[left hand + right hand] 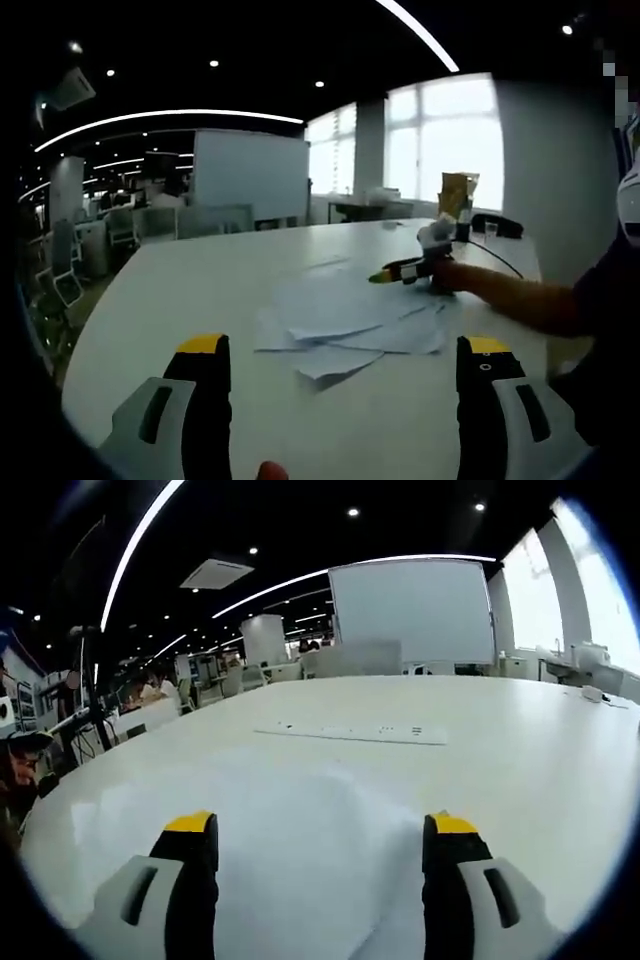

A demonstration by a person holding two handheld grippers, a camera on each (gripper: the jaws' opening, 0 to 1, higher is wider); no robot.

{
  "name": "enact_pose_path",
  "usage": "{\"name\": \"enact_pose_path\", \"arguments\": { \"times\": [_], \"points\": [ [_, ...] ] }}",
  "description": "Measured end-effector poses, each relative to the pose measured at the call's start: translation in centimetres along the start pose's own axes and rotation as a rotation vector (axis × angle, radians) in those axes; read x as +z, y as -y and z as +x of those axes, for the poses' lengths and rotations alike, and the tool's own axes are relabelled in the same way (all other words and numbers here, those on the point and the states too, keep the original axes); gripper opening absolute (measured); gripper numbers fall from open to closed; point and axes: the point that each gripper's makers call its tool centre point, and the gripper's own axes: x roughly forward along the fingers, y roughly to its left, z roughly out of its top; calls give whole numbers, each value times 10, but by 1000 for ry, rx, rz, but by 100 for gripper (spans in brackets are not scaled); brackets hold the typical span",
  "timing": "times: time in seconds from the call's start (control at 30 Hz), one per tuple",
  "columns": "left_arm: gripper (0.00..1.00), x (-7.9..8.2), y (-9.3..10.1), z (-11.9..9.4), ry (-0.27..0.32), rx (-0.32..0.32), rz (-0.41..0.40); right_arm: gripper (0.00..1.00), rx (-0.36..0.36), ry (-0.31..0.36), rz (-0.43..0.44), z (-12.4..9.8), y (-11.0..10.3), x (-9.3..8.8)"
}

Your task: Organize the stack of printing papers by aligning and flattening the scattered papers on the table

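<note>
On table [180, 290], loose papers [345, 325] overlap crookedly. Left gripper [345, 375] and right gripper [318, 855] jaws apart, holding nothing; a careless push could crumple or scatter sheets.

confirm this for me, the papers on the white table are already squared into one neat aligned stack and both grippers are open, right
Not quite. In the left gripper view the papers lie scattered and fanned out at different angles on the white table, not squared into one stack. The rest holds: the left gripper and the right gripper are both open, with nothing between their jaws.
</note>
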Motion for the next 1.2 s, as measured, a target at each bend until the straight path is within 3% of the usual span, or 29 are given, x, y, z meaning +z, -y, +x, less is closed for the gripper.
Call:
{"name": "enact_pose_path", "arguments": {
  "times": [0.1, 0.23, 0.67, 1.2],
  "points": [
    [96, 0, 0, 1, 0, -3, -3, 79, -30, -26, -3, 3, 11, -4],
    [96, 0, 0, 1, -1, -3, -1, 80, -15, -18, 1, 4, 8, -3],
    [96, -2, 1, 0, -2, -2, -6, 76, -59, -58, -113, 9, 17, -10],
    [95, -2, 4, 0, 0, -2, -4, 71, -45, -49, -131, 19, 29, -7]
  ]
}}
